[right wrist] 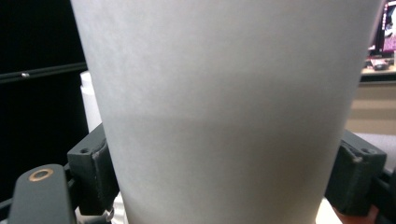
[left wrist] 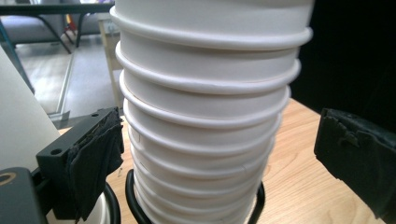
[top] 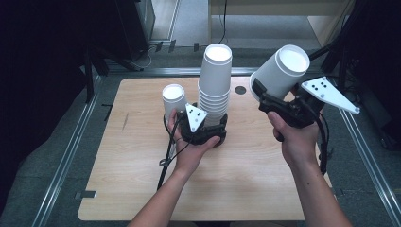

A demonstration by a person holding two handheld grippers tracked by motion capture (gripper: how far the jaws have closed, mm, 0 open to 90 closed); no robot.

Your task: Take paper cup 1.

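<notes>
A tall stack of white paper cups (top: 215,85) stands mid-table in a black ring holder (left wrist: 133,198). My left gripper (top: 208,130) sits at the foot of the stack (left wrist: 205,116), one jaw on each side. It is open, and a gap shows between the right pad (left wrist: 357,158) and the cups. A single white cup (top: 174,99) stands just left of the stack. My right gripper (top: 265,94) is raised at the right of the stack, shut on another white paper cup (top: 283,70) that tilts with its mouth up and away. That cup's wall (right wrist: 224,107) sits between the right gripper's (right wrist: 224,172) pads.
The wooden tabletop (top: 142,189) has a small dark round hole (top: 240,90) behind the stack. Metal rails (top: 66,161) frame the table on both sides. The left gripper's cable (top: 168,156) trails toward the near edge. Dark equipment stands at the far left and right.
</notes>
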